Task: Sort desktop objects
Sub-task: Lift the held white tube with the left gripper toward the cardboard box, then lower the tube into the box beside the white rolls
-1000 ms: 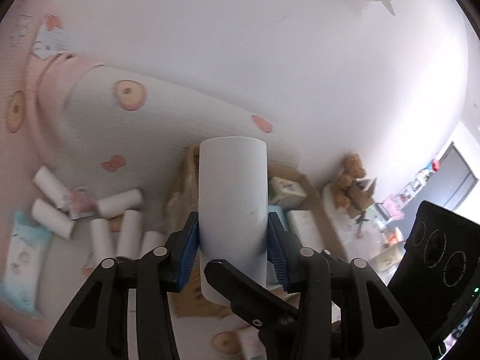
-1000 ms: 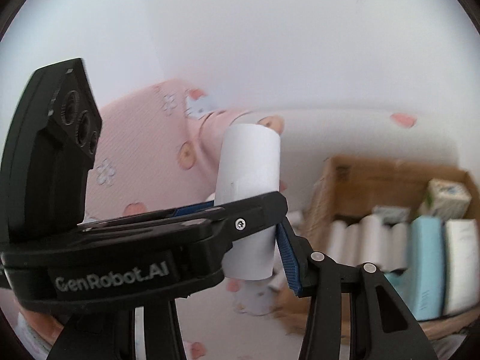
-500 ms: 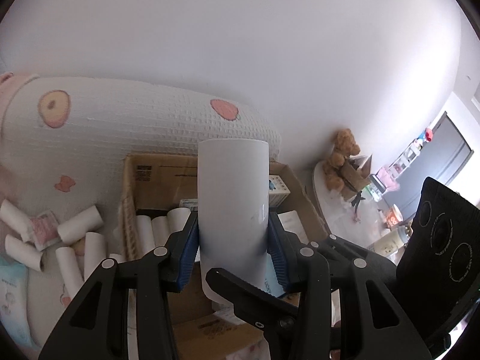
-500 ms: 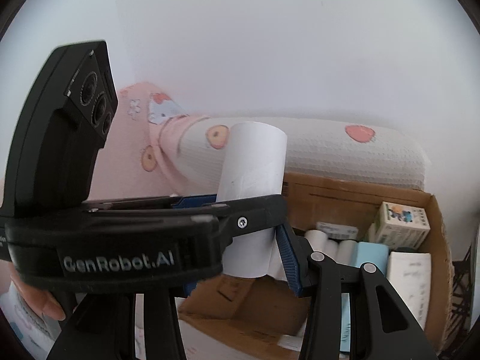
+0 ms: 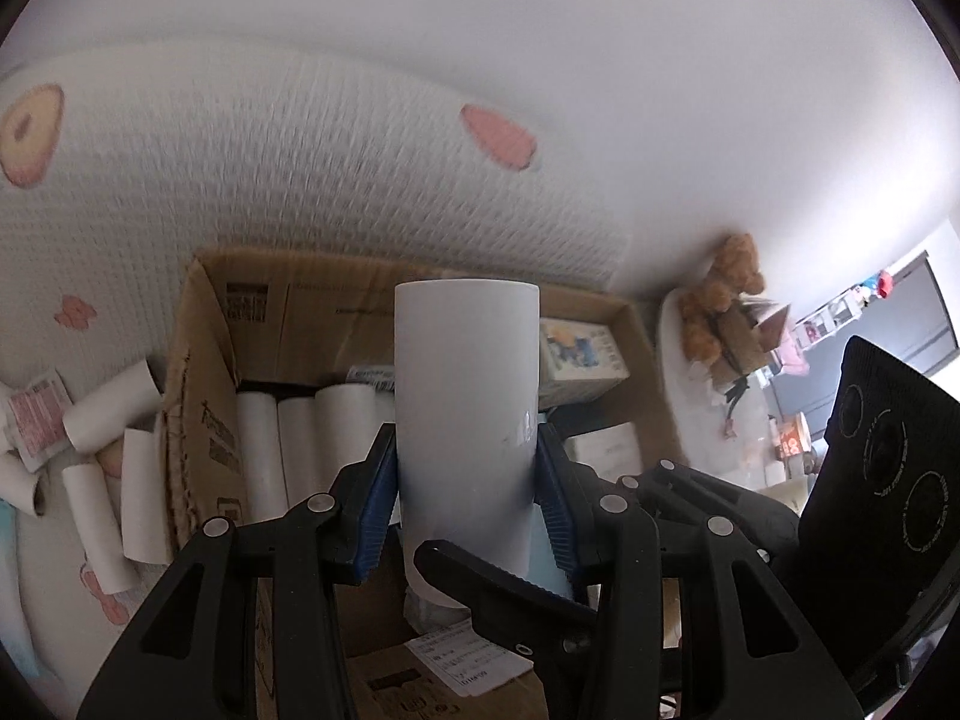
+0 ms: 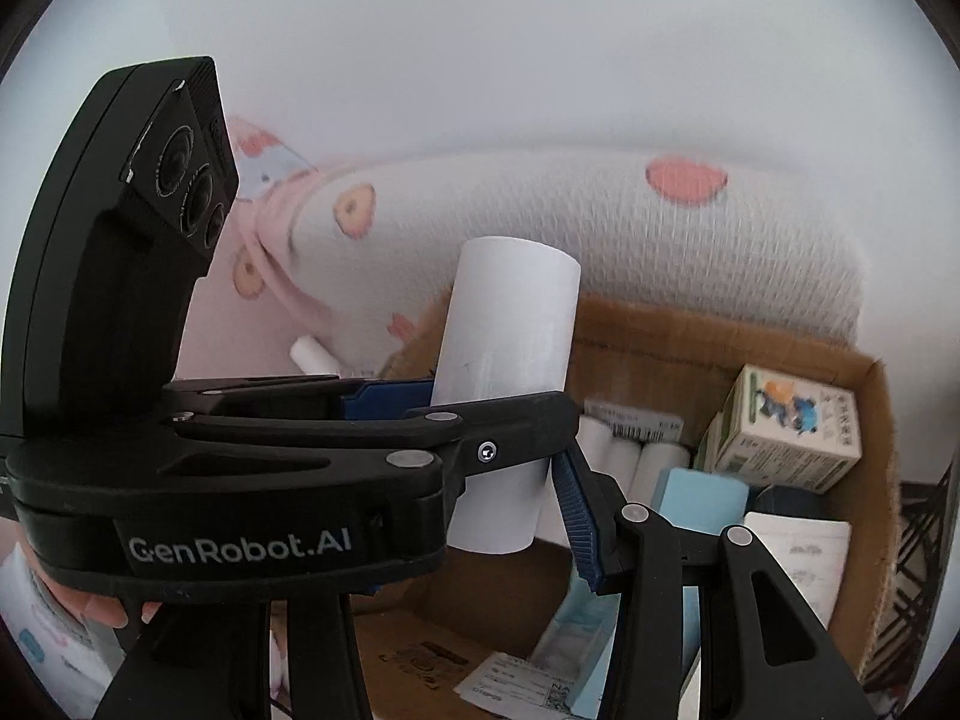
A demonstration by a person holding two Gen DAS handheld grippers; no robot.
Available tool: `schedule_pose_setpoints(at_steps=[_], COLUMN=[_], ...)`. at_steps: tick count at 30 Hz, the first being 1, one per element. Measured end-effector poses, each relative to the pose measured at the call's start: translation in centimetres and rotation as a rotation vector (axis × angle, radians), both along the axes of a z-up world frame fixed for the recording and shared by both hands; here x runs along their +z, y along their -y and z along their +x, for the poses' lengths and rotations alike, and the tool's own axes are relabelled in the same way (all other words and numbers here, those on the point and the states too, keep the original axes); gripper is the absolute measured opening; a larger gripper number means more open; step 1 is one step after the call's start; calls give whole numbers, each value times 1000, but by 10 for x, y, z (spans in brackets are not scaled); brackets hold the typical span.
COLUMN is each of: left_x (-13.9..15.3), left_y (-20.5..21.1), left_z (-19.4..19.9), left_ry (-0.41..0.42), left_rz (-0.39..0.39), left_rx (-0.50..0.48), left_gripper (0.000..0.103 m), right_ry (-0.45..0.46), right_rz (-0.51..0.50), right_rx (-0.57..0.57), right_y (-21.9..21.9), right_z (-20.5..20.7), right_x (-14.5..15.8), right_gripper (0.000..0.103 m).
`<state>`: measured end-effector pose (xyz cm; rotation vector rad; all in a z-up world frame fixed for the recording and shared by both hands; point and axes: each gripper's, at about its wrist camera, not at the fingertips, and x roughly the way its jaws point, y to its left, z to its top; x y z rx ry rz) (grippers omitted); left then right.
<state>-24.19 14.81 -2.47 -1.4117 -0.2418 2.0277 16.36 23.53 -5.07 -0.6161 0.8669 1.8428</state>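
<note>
A white paper roll stands upright between the blue pads of my left gripper, which is shut on it. In the right wrist view the same roll leans slightly and the left gripper crosses in from the left. My right gripper clasps the roll's lower end. One blue pad lies against the roll, and its other finger is hidden behind the left gripper. The roll hangs over an open cardboard box, where several white rolls lie side by side.
The box also holds a small printed carton, a light blue pack and white packs. Several loose rolls lie left of it on the bedding. A white pillow with pink spots lies behind. A teddy bear sits far right.
Both grippers, still clamped on the roll, have carried it from beside the loose rolls to above the box. The box now looks larger and closer below them.
</note>
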Motion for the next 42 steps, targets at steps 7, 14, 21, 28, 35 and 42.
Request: schedule_pose_setpoints(at_steps=[7,14,21,28,35,42], left_x=[-33,-56,-64,-54,-37,-13], left_y=[-13,-23,-31,-33,-17,-1], left_z=[-32,-46,-53,-44,-41,-36], left_ry=[176,258,261,202,206,133], left_rz=[-76,-150,-237,-327,-291,-345], left_rx=[13,31,-2,-25,11,-14], left_gripper=[47,47,47,47,48,24], right_ry=[-49,-57,-128,-226,-230,-282], right_rz=[-155,-275,-369,-396,-384,-406], right_rx=[10,34,3,-11,-22,-25], right_y=[-38,-68,-87,-90,-94,-98], right_z=[14,21,27,36,34,34], right_x=[-32,-58,-81,-95,-94,-100], right_gripper=[43,43,43,42,41,41])
